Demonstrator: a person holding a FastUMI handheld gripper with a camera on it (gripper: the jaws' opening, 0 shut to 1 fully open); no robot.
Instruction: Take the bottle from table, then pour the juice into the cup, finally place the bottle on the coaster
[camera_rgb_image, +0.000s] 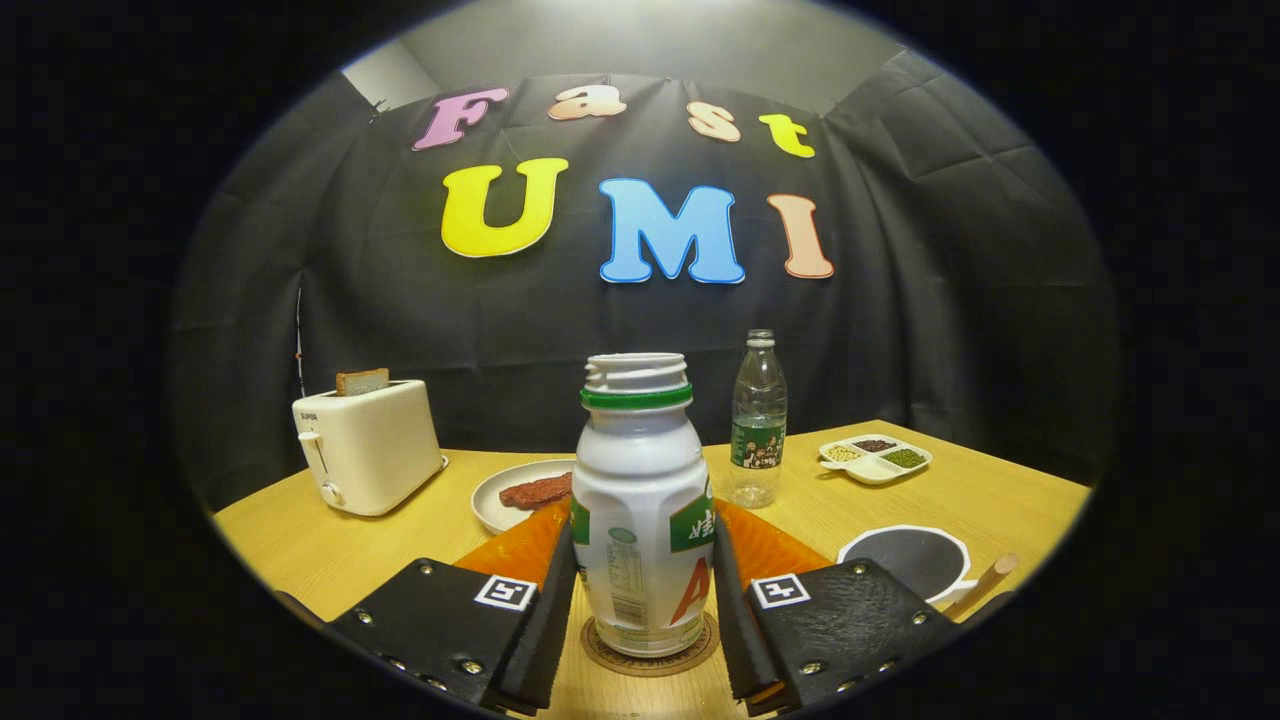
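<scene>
A white juice bottle (640, 500) with a green neck ring and no cap stands upright on a round brown coaster (650, 655). My gripper (643, 560) has one black finger against each side of the bottle's body and is shut on it. An orange cup (765, 550) sits right behind the bottle, showing on both sides of it; its inside is hidden by the bottle and fingers.
On the yellow table (1000, 495) beyond: a white toaster (365, 445) with bread at far left, a white plate (495, 510) with meat, a clear water bottle (758, 420), a divided snack dish (875, 458), and a small dark pan (905, 560) with wooden handle at right.
</scene>
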